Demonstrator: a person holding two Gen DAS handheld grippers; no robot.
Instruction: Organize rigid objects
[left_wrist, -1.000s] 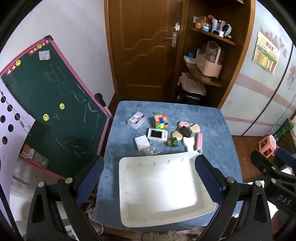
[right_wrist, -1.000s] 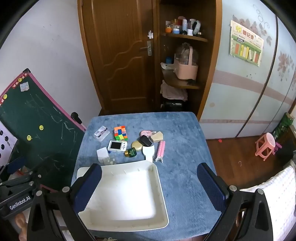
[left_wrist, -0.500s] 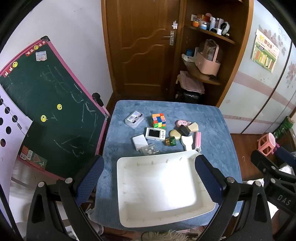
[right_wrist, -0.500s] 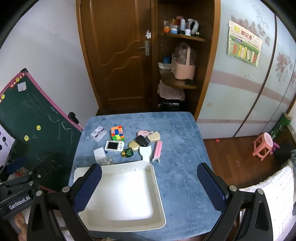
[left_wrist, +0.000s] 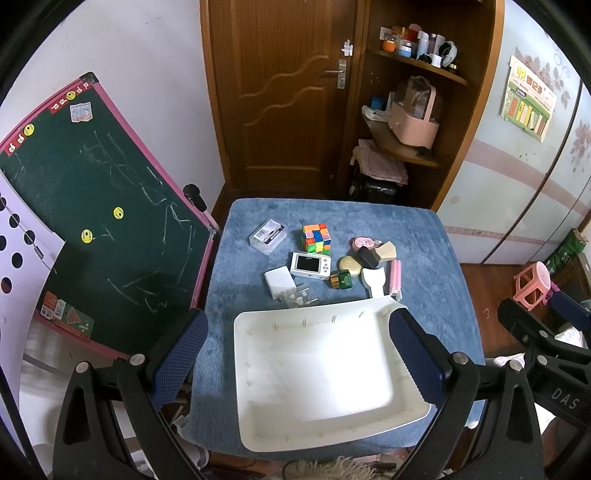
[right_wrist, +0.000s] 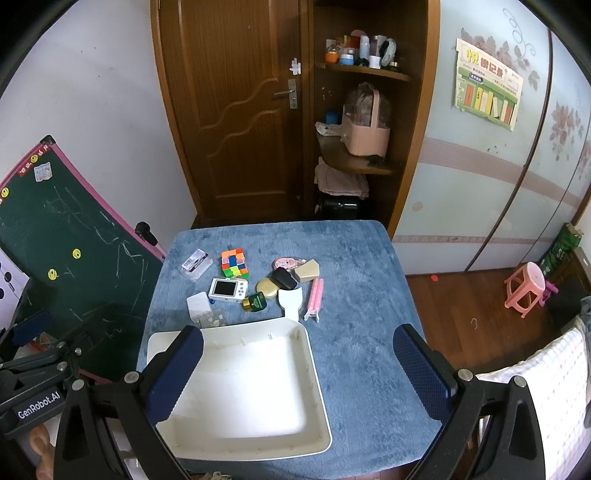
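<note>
Your small objects, cube (left_wrist: 316, 237) and camera (left_wrist: 309, 264) among them, sit crowded on the counter (right_wrist: 354, 258) just beyond the empty white tray (left_wrist: 321, 369). Both your left gripper (left_wrist: 299, 354) and right gripper (right_wrist: 299, 369) hover, fingers spread, holding nothing. Reaching into that cluster, you risk knocking neighbours aside.

Both wrist views high, angled down; share tray (left_wrist: 314, 369) (right_wrist: 258, 387), table (left_wrist: 424, 258) (right_wrist: 362, 258).

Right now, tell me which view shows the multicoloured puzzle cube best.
Left wrist view: the multicoloured puzzle cube appears larger, with its top and front faces clear. The right wrist view shows the cube smaller, also unobstructed.
</note>
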